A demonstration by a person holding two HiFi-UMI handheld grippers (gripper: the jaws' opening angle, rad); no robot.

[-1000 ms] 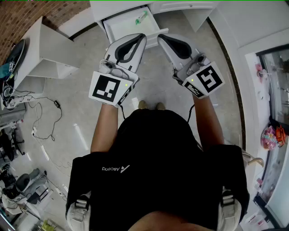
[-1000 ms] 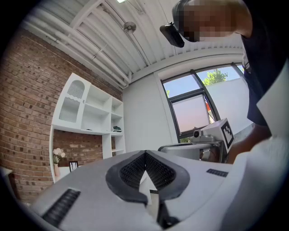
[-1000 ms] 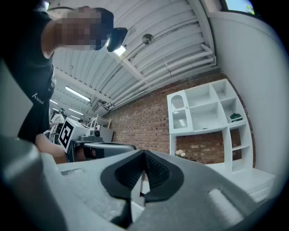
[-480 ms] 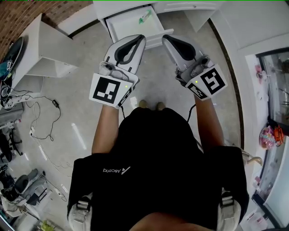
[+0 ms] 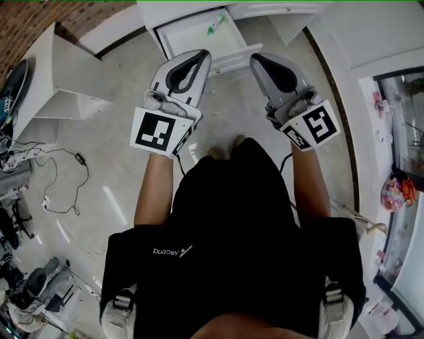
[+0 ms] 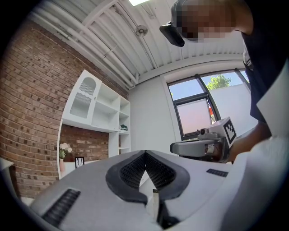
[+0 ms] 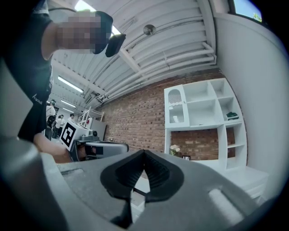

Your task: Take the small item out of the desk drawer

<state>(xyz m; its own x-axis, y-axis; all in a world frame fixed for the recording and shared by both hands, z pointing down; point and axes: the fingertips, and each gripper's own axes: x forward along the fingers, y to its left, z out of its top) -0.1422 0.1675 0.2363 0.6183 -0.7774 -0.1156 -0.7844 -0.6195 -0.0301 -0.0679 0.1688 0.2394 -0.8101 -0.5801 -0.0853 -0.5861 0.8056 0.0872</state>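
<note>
The white desk drawer [image 5: 192, 36] stands pulled open at the top of the head view. A small green item [image 5: 216, 25] lies inside it near its far right. My left gripper [image 5: 202, 54] [image 6: 145, 153] is held in the air in front of the drawer's front edge, jaws shut with nothing between them. My right gripper [image 5: 257, 59] [image 7: 144, 153] hovers beside it to the right, also shut and holding nothing. Both point up and forward, towards the room's far wall. Each shows in the other's view: the right gripper [image 6: 198, 146], the left gripper [image 7: 97, 146].
A white side unit [image 5: 66, 73] stands left of the drawer against a brick wall [image 5: 40, 16]. Cables [image 5: 59, 172] trail over the floor at the left. White cabinets [image 5: 371, 40] run along the right. A tall white shelf unit [image 7: 203, 117] stands ahead.
The right gripper has drifted to the right and slightly down, away from the left one. The left gripper has barely moved. The person's feet have shifted and the drawer sits a little higher in view.
</note>
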